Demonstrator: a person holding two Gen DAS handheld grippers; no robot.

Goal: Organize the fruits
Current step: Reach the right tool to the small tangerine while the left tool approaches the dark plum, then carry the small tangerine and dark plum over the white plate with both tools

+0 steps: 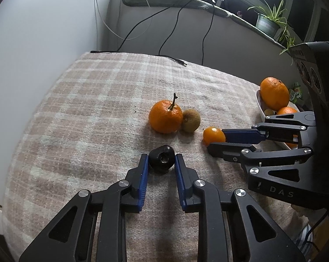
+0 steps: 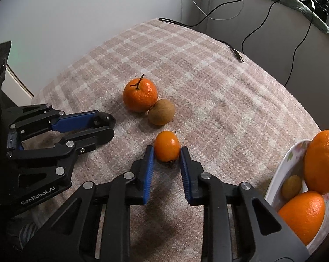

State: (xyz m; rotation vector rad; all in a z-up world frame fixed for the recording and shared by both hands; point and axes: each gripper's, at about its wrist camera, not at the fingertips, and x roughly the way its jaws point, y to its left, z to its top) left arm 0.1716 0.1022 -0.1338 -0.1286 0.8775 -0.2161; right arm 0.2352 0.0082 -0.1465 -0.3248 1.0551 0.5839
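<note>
My left gripper (image 1: 161,160) is shut on a small black fruit (image 1: 161,159) that rests on the checked cloth; it also shows in the right wrist view (image 2: 104,118). My right gripper (image 2: 167,152) is shut on a small orange fruit (image 2: 167,145), seen from the left wrist view too (image 1: 213,135). A tangerine with a stem (image 1: 165,116) and a brown kiwi (image 1: 191,120) touch each other just beyond both grippers. A white plate (image 2: 280,172) at the right holds two oranges (image 2: 322,161) and a small kiwi (image 2: 292,186).
The table is covered by a pink checked cloth (image 1: 94,100). A black cable end (image 1: 180,61) lies at its far edge, with more cables hanging on the wall behind. A potted plant (image 1: 268,23) stands on the sill at the back right.
</note>
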